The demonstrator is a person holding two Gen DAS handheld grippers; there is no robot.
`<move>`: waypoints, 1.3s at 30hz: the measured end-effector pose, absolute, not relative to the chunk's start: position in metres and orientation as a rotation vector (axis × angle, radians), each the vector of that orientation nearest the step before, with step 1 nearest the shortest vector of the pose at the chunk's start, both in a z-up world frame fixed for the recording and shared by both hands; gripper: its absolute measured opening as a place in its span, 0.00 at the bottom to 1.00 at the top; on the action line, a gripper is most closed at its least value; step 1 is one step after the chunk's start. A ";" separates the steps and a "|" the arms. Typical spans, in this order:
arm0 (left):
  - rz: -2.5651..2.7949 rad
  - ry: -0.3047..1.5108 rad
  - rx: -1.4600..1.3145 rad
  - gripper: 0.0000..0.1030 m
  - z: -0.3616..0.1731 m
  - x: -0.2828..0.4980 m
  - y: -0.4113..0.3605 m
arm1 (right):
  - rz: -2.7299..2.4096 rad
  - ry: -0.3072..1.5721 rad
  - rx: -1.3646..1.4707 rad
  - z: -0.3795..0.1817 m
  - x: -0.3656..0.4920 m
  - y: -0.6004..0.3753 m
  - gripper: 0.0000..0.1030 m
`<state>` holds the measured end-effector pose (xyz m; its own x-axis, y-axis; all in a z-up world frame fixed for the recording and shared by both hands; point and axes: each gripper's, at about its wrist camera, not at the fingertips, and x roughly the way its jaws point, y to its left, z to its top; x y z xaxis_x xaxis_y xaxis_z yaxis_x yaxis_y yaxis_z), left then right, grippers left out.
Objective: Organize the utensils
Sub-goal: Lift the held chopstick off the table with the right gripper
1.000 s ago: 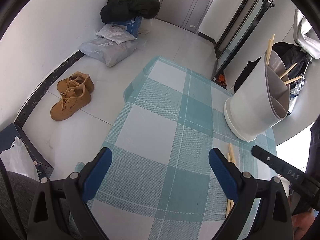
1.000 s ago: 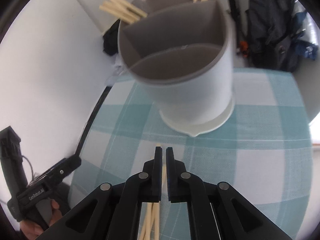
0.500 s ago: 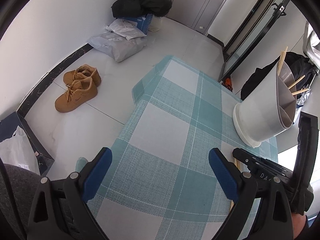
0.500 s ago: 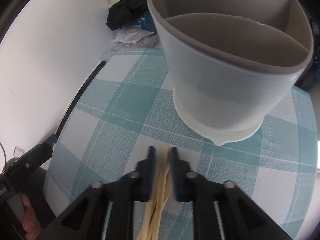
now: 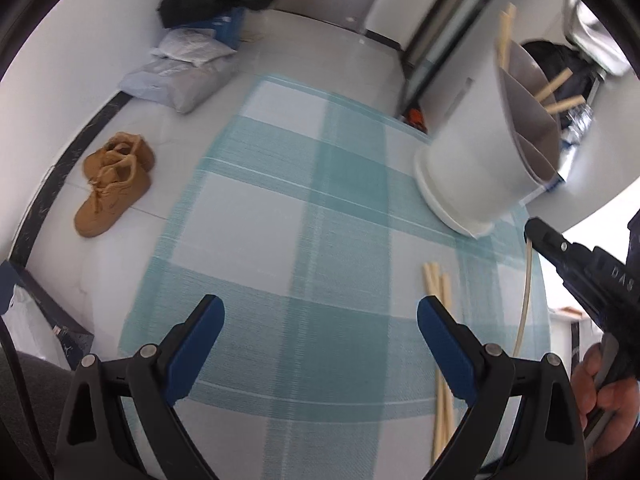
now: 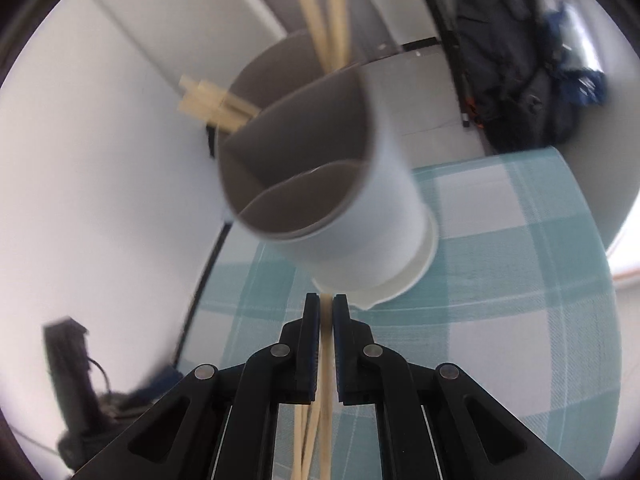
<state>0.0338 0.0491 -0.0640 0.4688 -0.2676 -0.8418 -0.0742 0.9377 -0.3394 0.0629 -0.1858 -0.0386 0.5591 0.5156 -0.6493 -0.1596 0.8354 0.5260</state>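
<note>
On the checked tablecloth (image 5: 280, 216) stands a divided holder (image 6: 344, 216) (chopsticks inside). The right gripper (image 6: 326, 312) pinches one chopstick (image 6: 325, 364) before it; the left gripper (image 5: 318, 320) gapes, more chopsticks (image 5: 438, 292) lying beside.

A wide stretch of checked surface (image 5: 280, 208) is lying open ahead of the left tool (image 5: 320, 320), its blue fingers (image 5: 196, 332) spread wide over bare cloth. To the right, loose chopsticks (image 5: 440, 344) are lying near the edge, and the white holder (image 5: 472, 160) is standing far right, blocking passage. The right tool (image 6: 326, 304) is crowding that side, a chopstick (image 6: 326, 380) between its fingers.
</note>
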 end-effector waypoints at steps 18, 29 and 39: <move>-0.198 1.290 -0.233 0.69 -0.073 0.057 -0.019 | 0.263 0.724 0.858 -0.075 0.049 -0.291 0.06; -0.132 1.313 -0.110 0.16 -0.074 0.055 -0.040 | 0.292 0.713 0.865 -0.072 0.053 -0.291 0.06; -0.121 1.333 -0.211 0.02 -0.077 0.062 -0.035 | 0.288 0.704 0.885 -0.071 0.050 -0.298 0.06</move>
